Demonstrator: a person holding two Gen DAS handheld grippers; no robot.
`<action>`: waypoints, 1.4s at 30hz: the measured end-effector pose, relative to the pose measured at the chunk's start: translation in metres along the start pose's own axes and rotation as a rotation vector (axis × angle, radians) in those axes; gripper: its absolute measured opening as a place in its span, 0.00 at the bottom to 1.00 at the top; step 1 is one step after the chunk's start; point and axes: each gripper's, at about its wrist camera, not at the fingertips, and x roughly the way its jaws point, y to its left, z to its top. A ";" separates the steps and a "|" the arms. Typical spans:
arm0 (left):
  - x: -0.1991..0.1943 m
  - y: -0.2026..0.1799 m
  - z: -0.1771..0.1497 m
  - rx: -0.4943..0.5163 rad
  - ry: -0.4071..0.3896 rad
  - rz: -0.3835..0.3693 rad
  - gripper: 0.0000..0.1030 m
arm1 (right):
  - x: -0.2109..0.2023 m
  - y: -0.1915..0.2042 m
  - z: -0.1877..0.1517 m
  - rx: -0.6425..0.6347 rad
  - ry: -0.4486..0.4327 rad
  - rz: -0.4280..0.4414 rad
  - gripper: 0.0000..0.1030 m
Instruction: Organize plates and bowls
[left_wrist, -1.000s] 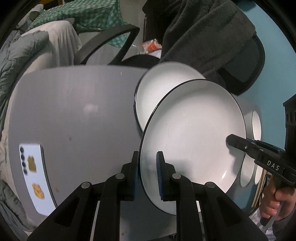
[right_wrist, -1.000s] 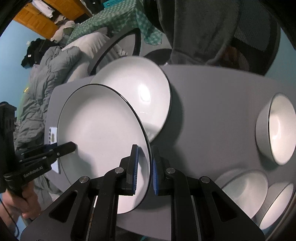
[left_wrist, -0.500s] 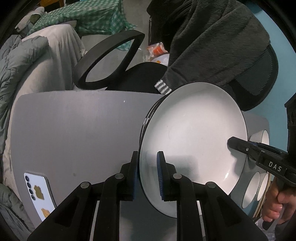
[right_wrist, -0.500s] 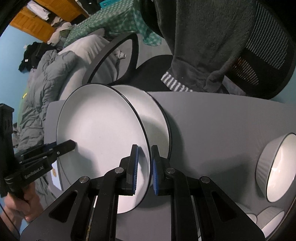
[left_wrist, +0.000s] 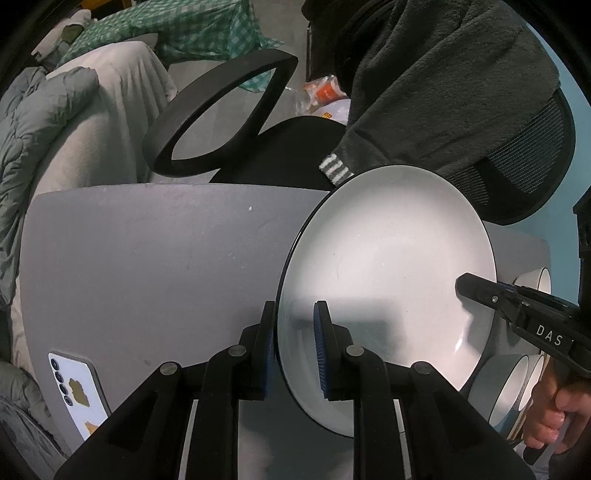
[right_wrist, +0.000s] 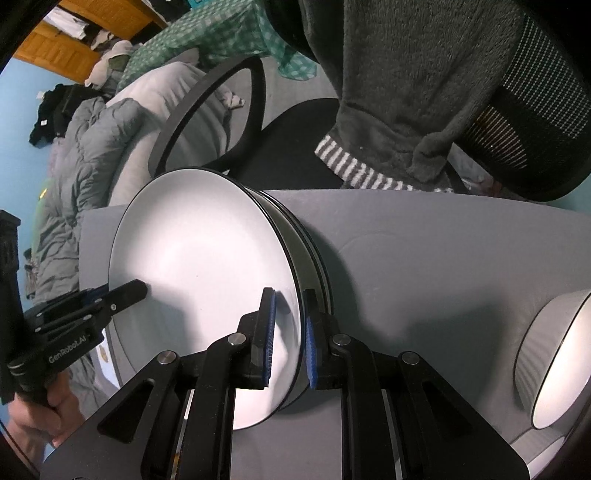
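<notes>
The grey table (left_wrist: 155, 258) fills the lower half of both views; its far edge runs just in front of a black office chair (left_wrist: 221, 122) with a looped armrest, and a dark fleece garment (left_wrist: 443, 85) with a striped cuff hangs over the chair's mesh back, close above the table edge. Left of the plates, in the left wrist view, the tabletop is a broad bare stretch as far as a phone (left_wrist: 79, 391) lying face-down near the near-left edge. A white plate (left_wrist: 388, 266) with a thin black rim is held tilted between both tools, over a second black-rimmed plate (right_wrist: 310, 254) that sits on the table near its far edge; in the right wrist view the lower plate's rim shows just behind and beside the held one, and whether the two touch cannot be told. The left gripper (left_wrist: 295, 347) is clamped on the held plate's near-left rim, one blue pad on each face. The right gripper (right_wrist: 288, 339) pinches the opposite rim the same way. To the right, ribbed grey bowls (right_wrist: 554, 354) with white insides stand close to the table's right edge, leaving a bare strip of table between them and the plates. The right tool's body reads "DAS"; the left tool's body reads "GenRobot.AI".
</notes>
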 end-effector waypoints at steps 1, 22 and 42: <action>0.000 -0.001 0.000 0.004 -0.002 0.001 0.18 | 0.000 0.001 0.000 -0.002 -0.002 -0.003 0.14; -0.002 -0.013 -0.005 0.067 -0.014 0.046 0.24 | -0.002 0.009 0.006 -0.013 0.068 -0.076 0.29; -0.047 -0.016 -0.035 0.028 -0.099 -0.004 0.28 | -0.037 0.020 -0.010 -0.002 -0.021 -0.140 0.46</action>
